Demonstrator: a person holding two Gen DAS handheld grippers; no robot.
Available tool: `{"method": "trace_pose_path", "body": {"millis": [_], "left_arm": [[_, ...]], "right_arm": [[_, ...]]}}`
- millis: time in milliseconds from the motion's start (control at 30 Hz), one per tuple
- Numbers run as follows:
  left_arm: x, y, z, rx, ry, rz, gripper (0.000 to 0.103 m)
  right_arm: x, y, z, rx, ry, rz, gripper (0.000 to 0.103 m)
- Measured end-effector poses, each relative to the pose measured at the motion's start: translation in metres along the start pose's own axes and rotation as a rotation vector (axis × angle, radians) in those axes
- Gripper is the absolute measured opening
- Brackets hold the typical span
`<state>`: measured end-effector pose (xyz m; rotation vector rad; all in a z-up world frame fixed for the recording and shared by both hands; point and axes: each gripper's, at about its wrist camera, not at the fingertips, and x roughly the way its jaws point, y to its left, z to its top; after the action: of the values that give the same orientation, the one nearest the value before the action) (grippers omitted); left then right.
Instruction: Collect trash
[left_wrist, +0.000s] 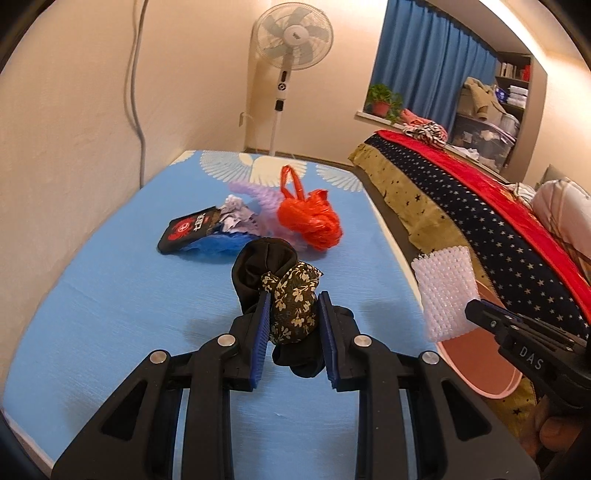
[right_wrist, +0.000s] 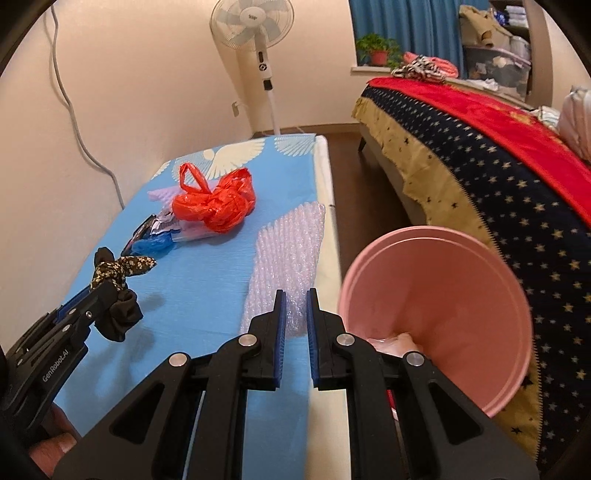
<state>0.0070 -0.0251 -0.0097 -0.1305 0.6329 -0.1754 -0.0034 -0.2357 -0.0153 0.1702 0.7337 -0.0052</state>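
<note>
Trash lies on blue table (left_wrist: 110, 295): red plastic bag (left_wrist: 310, 221), black packet (left_wrist: 192, 230) w/ crumpled paper just beside. Left gripper (left_wrist: 293, 325) is partly closed and clamps dark cloth bundle (left_wrist: 291, 295) w/ flower pattern, lifted over table. Right gripper (right_wrist: 295, 325) has jaws nearly together on edge of bubble wrap (right_wrist: 288, 258). Pink bin (right_wrist: 436, 295) stands between table and bed (right_wrist: 480, 166), its mouth unblocked. Fan (left_wrist: 291, 37) is at far wall, well apart.
</note>
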Motion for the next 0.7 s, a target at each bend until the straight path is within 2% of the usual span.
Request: {"method": "trace_pose_path", "body": {"millis": [467, 700], "left_arm": [[-0.009, -0.028, -0.01, 0.052, -0.009, -0.075, 0.025], [-0.007, -0.037, -0.011, 0.061, -0.009, -0.095, 0.025]], "right_arm": [[-0.044, -0.018, -0.003, 0.035, -0.089, -0.077, 0.011], [-0.05, -0.024, 0.0, 0.032, -0.118, -0.124, 0.011]]}}
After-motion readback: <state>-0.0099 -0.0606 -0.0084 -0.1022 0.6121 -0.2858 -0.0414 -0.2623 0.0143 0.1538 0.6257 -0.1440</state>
